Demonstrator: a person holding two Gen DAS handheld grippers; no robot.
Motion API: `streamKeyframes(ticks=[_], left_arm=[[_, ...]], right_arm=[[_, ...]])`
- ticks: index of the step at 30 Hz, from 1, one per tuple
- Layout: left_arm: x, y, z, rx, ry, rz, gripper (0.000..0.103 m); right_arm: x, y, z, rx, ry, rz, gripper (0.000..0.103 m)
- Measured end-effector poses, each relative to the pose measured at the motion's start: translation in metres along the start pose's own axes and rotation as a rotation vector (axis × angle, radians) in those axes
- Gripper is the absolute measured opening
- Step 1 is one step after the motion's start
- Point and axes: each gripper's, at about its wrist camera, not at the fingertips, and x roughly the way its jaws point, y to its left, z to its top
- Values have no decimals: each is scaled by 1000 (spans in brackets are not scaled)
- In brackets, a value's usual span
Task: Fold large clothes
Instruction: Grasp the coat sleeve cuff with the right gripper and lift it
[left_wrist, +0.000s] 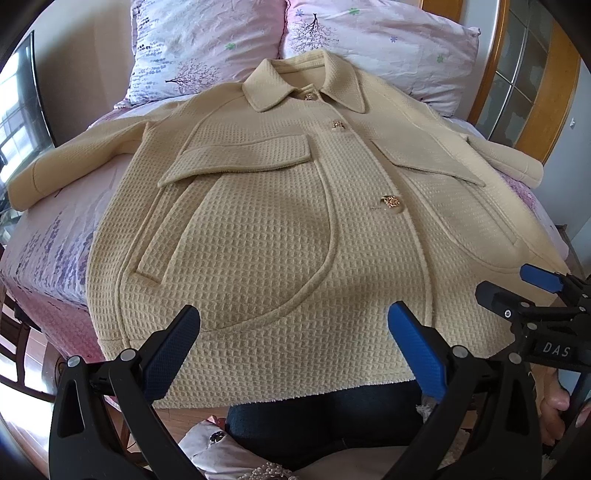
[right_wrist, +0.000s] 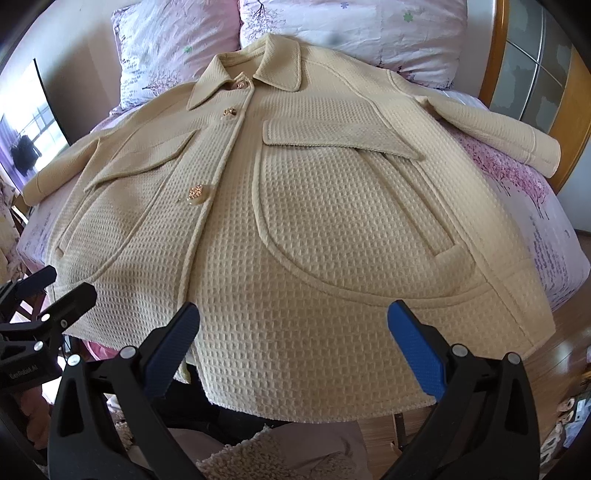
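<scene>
Cream jacket (left_wrist: 280, 221) before floral pillows (left_wrist: 376, 40)

left hand-held gripper (left_wrist: 293, 347): jaws wide apart, empty | right hand-held gripper (right_wrist: 293, 347): jaws wide apart, empty

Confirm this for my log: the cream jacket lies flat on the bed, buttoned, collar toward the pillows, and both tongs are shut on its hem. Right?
Not quite. Both wrist views show the left tongs and right tongs open, gripping nothing. The cream jacket does lie flat on the bed, buttoned, collar toward the pillows.
</scene>
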Motion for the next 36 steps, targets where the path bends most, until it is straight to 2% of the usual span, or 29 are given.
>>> streamKeyframes(ticks=[7,9,11,15,17,20,24,29,36], left_arm=[[5,8,4,-28,0,-47,102],[7,11,5,-37,0,-59,102],[11,15,8,-39,0,-56,102],[17,30,28,-64,-21,-52,102],[20,38,40,-80,-29,-68,102],[27,48,62,-106,-40,-70,102],[36,53,90,-95,-78,-49,102],[54,51,124,-54,-69,-104,102],[75,58,161,-63,-70,-142,102]], right_arm=[[2,-12,6,47,-53,144,101],[4,-24,14,88,-57,222,101],[0,-41,26,140,-76,250,101],[-23,-94,62,281,-186,208,101],[-33,-131,81,380,-250,154,97],[-34,-188,105,544,-300,88,91],[-6,-262,130,780,-254,124,82],[50,-338,148,1079,-165,200,82],[97,-387,163,1272,-143,166,82]])
